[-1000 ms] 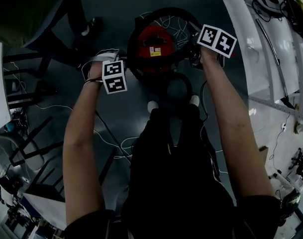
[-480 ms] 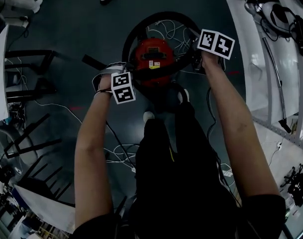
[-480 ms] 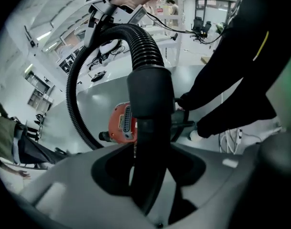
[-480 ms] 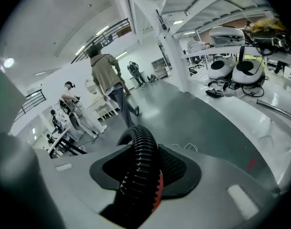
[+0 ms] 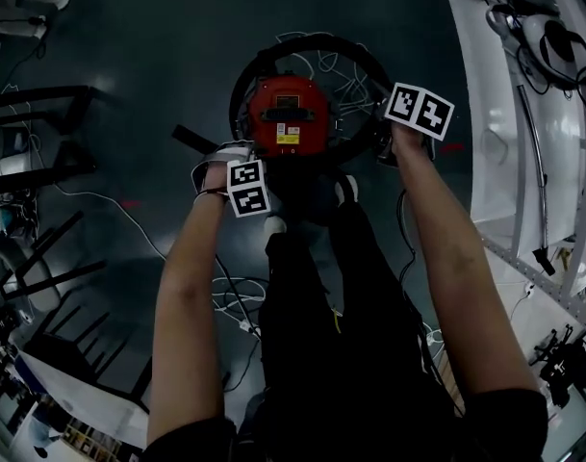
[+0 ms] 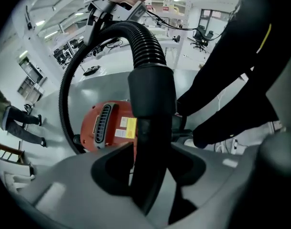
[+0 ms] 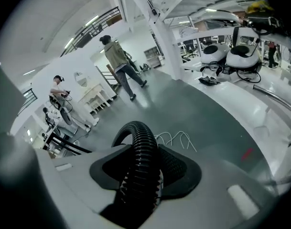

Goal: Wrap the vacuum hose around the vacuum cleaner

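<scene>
The red vacuum cleaner (image 5: 288, 118) stands on the dark floor in front of the person's feet; the left gripper view shows its vented side (image 6: 107, 125). The black ribbed vacuum hose (image 5: 312, 39) loops around its far side from one gripper to the other. My left gripper (image 5: 233, 158) is at the vacuum's near left, shut on the hose's smooth black end tube (image 6: 152, 104). My right gripper (image 5: 384, 133) is at the vacuum's right, shut on the ribbed hose (image 7: 140, 151), which arches up and away between its jaws.
White cables (image 5: 336, 65) lie on the floor behind the vacuum. The person's legs and pale shoes (image 5: 273, 224) stand just behind it. White benches with equipment (image 5: 504, 114) line the right, black chair frames (image 5: 42, 133) the left. Two people (image 7: 119, 61) are farther off.
Both grippers have come down with the hose, and the loop now sits lower and closer around the red vacuum. The left gripper has shifted toward the vacuum's near side.
</scene>
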Demonstrator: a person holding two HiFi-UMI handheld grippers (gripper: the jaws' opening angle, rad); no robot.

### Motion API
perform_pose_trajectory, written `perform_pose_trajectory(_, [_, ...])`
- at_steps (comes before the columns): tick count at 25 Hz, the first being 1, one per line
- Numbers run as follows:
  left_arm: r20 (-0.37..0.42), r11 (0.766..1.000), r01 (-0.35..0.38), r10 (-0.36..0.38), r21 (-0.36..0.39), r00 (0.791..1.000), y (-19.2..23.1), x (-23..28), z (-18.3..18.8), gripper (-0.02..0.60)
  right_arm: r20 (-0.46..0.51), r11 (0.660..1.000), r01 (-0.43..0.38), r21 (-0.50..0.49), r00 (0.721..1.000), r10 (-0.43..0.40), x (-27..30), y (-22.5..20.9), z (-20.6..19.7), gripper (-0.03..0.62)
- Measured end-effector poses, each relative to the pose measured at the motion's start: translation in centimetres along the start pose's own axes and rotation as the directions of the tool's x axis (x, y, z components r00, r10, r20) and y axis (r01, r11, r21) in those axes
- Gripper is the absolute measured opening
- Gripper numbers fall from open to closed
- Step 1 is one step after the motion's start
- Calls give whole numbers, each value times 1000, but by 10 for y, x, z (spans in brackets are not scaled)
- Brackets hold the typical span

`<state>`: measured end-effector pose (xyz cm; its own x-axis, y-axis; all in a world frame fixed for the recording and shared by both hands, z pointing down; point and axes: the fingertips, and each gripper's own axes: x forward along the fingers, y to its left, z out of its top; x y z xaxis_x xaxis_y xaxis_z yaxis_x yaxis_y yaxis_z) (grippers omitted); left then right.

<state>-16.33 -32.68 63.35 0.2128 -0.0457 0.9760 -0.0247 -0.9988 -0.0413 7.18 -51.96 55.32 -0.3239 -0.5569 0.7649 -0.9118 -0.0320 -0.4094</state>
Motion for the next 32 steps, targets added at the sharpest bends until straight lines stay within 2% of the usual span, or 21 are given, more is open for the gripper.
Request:
perform_pose_trajectory(5, [3,999,35,-35,11,999,-9,34,7,199,-33,1000,12,22,999,-11,17,-28,-20,173])
perform_pose_trajectory(9, [-40,999,42,-40,32,998,-18,61,-3,199,-63,998,16,53,998,-12,29,-43,-47,173])
perform_pose_trajectory(15, [-100,993,19,-7,118,995,-20,87,-25,201,-105,993,14,114,994,-2,47,-63,-87,175])
perform_pose_trajectory(19, [-98,982,8,11,186,995,-15,95,-36,216,-117,992,10,128,993,5,55,-66,-108,175])
perform_pose_trajectory(24, [-28,960,-2,10,280,1000,-14,96,-38,216,-118,988,27,149,993,-9,64,-73,-124,175])
perform_pose_trajectory(26, [-2,952,-14,16,307,1000,-16,96,-42,242,-124,987,31,160,992,-11,68,-72,-134,176])
perform_pose_trajectory(32, [-6,903,-26,31,428,1000,-20,95,-51,234,-127,982,35,188,992,-11,69,-71,-159,176])
